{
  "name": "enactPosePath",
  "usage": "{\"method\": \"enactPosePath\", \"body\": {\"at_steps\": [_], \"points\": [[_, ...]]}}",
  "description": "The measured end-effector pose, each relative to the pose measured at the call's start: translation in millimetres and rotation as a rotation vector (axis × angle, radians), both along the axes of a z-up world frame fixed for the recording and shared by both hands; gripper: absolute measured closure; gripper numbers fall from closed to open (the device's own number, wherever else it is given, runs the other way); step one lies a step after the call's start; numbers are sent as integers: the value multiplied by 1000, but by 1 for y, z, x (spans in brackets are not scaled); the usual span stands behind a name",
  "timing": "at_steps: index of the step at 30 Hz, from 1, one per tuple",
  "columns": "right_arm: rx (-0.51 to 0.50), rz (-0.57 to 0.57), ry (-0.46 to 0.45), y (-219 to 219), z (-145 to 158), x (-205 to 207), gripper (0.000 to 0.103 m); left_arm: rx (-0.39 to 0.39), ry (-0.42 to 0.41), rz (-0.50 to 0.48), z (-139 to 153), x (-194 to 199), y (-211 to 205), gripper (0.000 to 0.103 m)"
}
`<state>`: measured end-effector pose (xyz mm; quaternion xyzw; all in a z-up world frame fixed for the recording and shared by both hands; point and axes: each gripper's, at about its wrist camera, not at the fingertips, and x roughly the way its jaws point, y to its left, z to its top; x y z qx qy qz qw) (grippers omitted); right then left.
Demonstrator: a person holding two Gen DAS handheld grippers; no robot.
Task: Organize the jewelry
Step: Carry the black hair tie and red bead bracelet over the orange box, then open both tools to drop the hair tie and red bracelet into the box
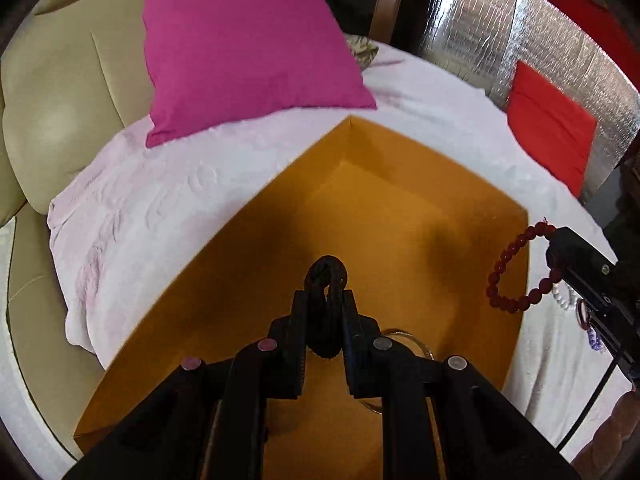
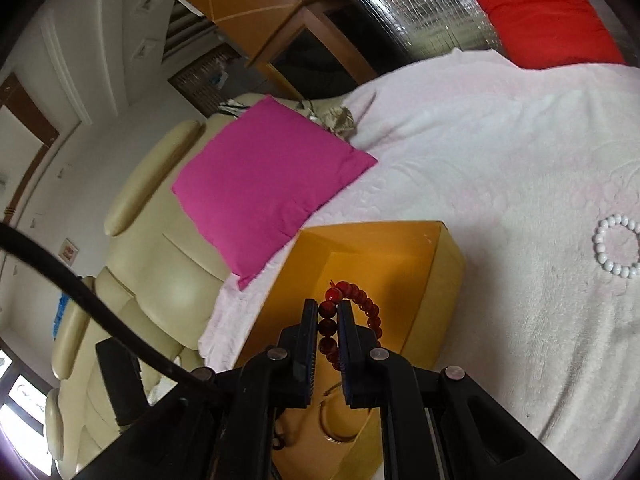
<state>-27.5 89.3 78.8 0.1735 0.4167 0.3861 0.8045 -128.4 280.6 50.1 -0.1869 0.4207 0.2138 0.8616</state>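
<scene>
Writing: none that can be read on the box, the bracelets or the grippers.
Left gripper (image 1: 326, 300): black plastic tongs drawn narrow, clamped on a black bracelet (image 1: 326, 276), a dark loop whose top pokes out above the fingertips; it hangs over the inside of the box.
Right gripper (image 2: 328, 320): tongs nearly closed, pinching a red bead bracelet (image 2: 352, 300) by a few of its round, glossy beads; the rest of the loop curves off to the right, above the box opening (in the left wrist view it hangs just beyond the box's right wall).
Box (image 1: 280, 208): open, rectangular, smooth orange-yellow card with sharp folded corners, sitting on the blanket.
In the box: a thin clear bangle (image 1: 404, 338) lies on the floor, partly hidden behind the left gripper's fingers.
White bead bracelet (image 2: 618, 248): a ring of round white beads lying flat on the blanket, well apart from the box to its right.
Blanket (image 2: 480, 160): pale pink-white, fluffy, with an embossed pattern.
Magenta cushion (image 1: 248, 48): square, matte fabric, resting partly on the blanket just behind the box.
Red cushion (image 2: 548, 12): against a silver quilted foil panel (image 1: 480, 28).
Armchair (image 2: 160, 264): cream, padded, leather-like, beside the blanket.
In the way: a black cable (image 2: 80, 292) crosses the right wrist view's left side.
</scene>
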Motion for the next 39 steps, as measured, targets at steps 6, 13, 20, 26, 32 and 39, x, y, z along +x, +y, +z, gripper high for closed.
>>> {"method": "enactPosePath", "body": {"at_steps": [6,13,20,26,32,39], "points": [[-41,-2,18,12,-14,10,92,15,40,-14,-5,9,-4,83],[-29,-15,40,14,-18,16,89,23,87,-3,-13,14,1,69],[-40,-42,24,0,-14,16,89,87,73,19,-3,15,-2,61],[-69,-76,45,-24,-16,18,89,165,25,-1,12,20,-22,49],[-73,-131,48,-67,-10,21,81,256,-29,6,27,25,-44,37],[-86,-214,66,-132,-9,29,81,358,-89,-29,41,32,-84,31]]}}
